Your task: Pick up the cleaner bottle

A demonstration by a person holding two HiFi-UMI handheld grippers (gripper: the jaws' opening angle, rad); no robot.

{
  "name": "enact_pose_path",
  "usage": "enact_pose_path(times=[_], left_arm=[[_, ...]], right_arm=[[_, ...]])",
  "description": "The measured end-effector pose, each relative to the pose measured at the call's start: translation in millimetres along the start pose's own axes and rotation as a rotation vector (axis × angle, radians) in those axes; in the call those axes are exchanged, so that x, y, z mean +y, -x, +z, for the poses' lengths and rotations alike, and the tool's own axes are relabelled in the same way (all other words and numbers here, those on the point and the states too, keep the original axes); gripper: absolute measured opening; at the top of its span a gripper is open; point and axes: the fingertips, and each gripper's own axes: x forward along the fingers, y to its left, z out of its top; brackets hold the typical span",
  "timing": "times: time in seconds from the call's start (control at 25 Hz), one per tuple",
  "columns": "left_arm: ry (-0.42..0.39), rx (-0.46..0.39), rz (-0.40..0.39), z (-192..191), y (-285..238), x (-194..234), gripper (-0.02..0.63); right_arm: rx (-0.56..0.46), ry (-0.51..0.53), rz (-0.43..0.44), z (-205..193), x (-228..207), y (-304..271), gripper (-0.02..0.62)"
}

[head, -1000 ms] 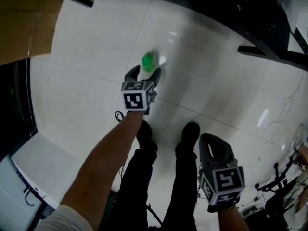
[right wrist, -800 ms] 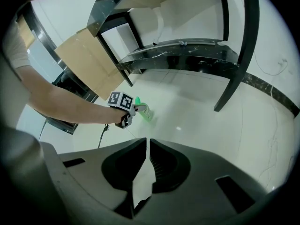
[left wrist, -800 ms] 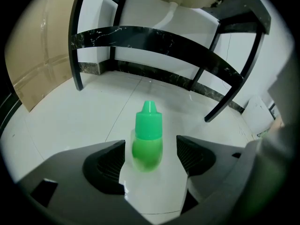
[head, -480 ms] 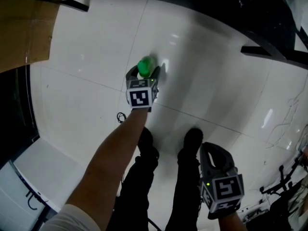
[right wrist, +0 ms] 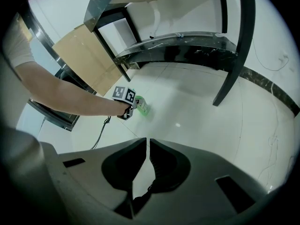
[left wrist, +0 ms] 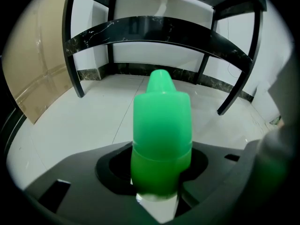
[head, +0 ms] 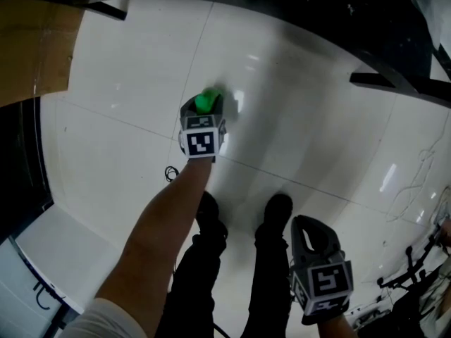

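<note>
Left gripper (head: 204, 114): jaws closing round the cleaner bottle (left wrist: 162, 139), which stands between them. In the left gripper view the green cap fills the hollow of the jaws, and the pads look to be meeting the neck on both sides, just where green gives way to the white body. The gripper points steeply down, arm reaching out ahead of the person's shoes (head: 277, 208). The bottle is upright on the white tiled floor (head: 120, 97), its base apparently not yet off the tiles, close to a tile joint. Beyond it stands a black curved table frame (left wrist: 154, 26), with a sheet of cardboard (left wrist: 33, 74) leaning off to the left. Right gripper (right wrist: 147, 143): clenched on nothing, only a thin slit between the jaws, held low by the person's right side, well apart from the bottle and taking no part. Step in hand, as I read it: the grasp itself, nearly seated. Next move calls for a firm hold on the neck, then a straight lift; the cap looks smooth and tapered, so a loose grip risks the bottle slipping down or tipping.
</note>
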Motion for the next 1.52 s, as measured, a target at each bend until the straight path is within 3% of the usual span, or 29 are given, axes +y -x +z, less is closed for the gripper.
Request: enact_pose_path(times=[0.4,0.76,1.16,1.52], left_arm=[[-0.085,-0.02,-0.007,5,0,2,0.179],[-0.07,-0.029,-0.079,11,21,3,0.175],[-0.163,-0.042,-0.133,38,94,-3,0.175],[-0.16,-0.082,-0.168,78,198,-16,0.173]], right_arm=[[0.001,0.016,0.004,-5,7,-3,0.02],[-0.021,0.01,-0.001,0,14,4,0.02],[-0.053,0.063,0.033,29,50,36,0.02],[-0.113,0.087,0.037,46,73,96,0.02]])
